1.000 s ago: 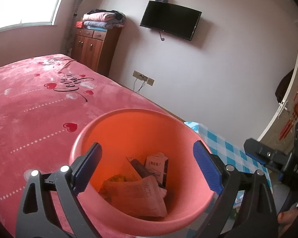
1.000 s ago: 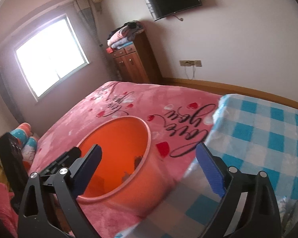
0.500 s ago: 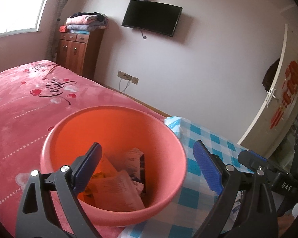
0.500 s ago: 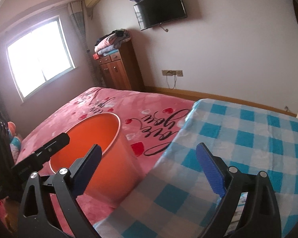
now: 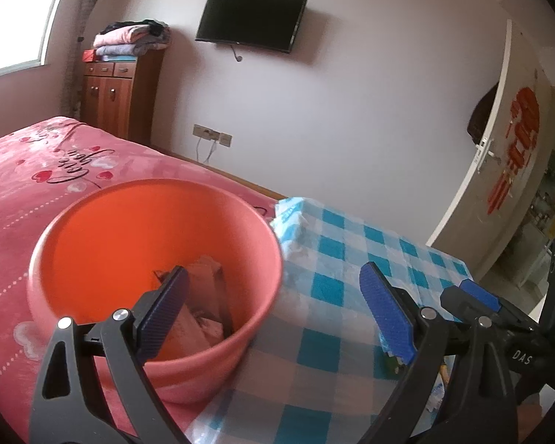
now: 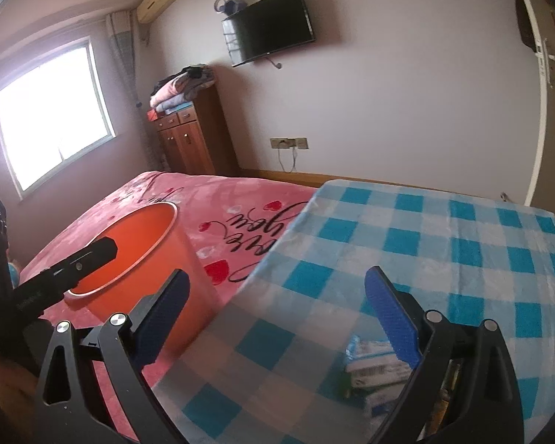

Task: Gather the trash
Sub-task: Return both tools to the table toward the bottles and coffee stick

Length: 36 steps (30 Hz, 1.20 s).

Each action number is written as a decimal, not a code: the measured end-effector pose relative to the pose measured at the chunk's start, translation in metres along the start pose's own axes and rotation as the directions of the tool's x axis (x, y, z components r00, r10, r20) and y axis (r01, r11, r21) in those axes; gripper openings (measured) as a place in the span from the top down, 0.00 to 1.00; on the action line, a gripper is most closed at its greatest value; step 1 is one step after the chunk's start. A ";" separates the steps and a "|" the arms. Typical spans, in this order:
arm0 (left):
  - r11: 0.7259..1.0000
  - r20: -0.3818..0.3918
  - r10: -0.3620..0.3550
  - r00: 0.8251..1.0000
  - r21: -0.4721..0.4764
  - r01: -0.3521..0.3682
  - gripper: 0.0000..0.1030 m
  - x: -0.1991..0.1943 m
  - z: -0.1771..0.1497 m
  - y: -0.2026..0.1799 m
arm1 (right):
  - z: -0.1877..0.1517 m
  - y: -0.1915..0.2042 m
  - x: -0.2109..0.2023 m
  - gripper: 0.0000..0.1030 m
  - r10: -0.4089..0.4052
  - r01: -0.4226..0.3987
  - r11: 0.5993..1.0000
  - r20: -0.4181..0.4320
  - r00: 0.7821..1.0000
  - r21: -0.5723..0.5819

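An orange bucket [image 5: 92, 244] stands on the pink bedspread beside a blue checked cloth [image 5: 333, 288]. Crumpled paper and a small carton [image 5: 203, 307] lie inside it. My left gripper [image 5: 277, 314] is open above the bucket's near rim, empty. My right gripper [image 6: 277, 318] is also open and empty, hovering over the checked cloth [image 6: 444, 244], with the bucket [image 6: 137, 244] to its left. White and green wrappers [image 6: 373, 362] lie on the cloth close to the right fingertip. The other gripper shows at the edge of each view.
The pink bedspread [image 5: 26, 185] stretches left and back. A wooden cabinet [image 5: 118, 92] with folded blankets stands by the far wall under a wall-mounted TV [image 5: 251, 20]. A white door [image 5: 507, 155] is at the right.
Both grippers have swung right, away from the bucket toward the checked cloth. The bucket has shifted left in both views. The wrappers on the cloth have come into the right wrist view.
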State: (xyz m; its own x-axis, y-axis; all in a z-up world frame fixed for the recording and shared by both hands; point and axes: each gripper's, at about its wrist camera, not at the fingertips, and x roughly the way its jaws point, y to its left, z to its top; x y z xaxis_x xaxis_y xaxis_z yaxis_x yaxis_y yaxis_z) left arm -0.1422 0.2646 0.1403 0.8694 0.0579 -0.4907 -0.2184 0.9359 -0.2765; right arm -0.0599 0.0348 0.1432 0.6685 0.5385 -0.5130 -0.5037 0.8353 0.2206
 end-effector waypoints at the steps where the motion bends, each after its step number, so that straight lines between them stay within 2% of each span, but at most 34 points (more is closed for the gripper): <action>1: 1.000 -0.005 -0.004 1.000 0.007 0.004 0.09 0.001 -0.002 -0.004 | -0.002 -0.004 -0.002 0.08 -0.006 0.006 1.000 0.002 1.000 0.006; 23: 0.991 -0.074 -0.058 0.996 0.118 0.066 0.09 0.014 -0.025 -0.071 | -0.033 -0.072 -0.035 0.08 -0.130 0.128 0.988 0.024 0.991 0.081; 36: 0.970 -0.166 -0.106 0.980 0.200 0.139 0.09 0.033 -0.059 -0.120 | -0.055 -0.124 -0.051 0.08 -0.192 0.187 0.971 0.022 0.981 0.148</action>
State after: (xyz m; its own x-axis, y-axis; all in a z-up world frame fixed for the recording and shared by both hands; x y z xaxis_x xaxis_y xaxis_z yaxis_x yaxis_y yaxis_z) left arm -0.1136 0.1336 0.1083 0.8019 -0.1006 -0.5889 -0.0022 0.9852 -0.1714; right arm -0.0622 -0.1020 0.0964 0.7645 0.3704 -0.5276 -0.2834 0.9282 0.2410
